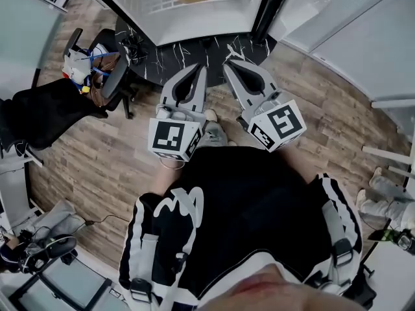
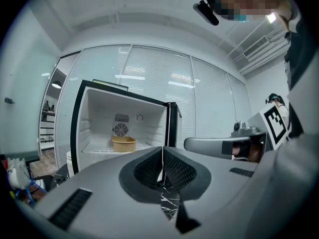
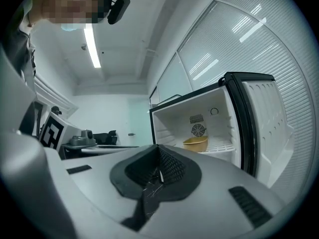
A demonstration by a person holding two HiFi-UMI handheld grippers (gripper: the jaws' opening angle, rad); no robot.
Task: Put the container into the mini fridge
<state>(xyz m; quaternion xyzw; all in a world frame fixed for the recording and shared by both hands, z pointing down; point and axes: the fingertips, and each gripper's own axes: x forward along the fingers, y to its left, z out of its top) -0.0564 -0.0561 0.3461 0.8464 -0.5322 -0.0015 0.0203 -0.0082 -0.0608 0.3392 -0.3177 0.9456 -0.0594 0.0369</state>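
Only the gripper views show the fan behind the container inside the mini fridge. Facing the mini fridge, the left gripper and right gripper each have their 2 jaws pressed together, empty.

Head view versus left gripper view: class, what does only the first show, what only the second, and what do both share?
Only the head view: the marker cube on the left gripper, and the person's shoe. Only the left gripper view: the back-wall fan and the window blinds. Both: the open mini fridge with the yellow container on its shelf.
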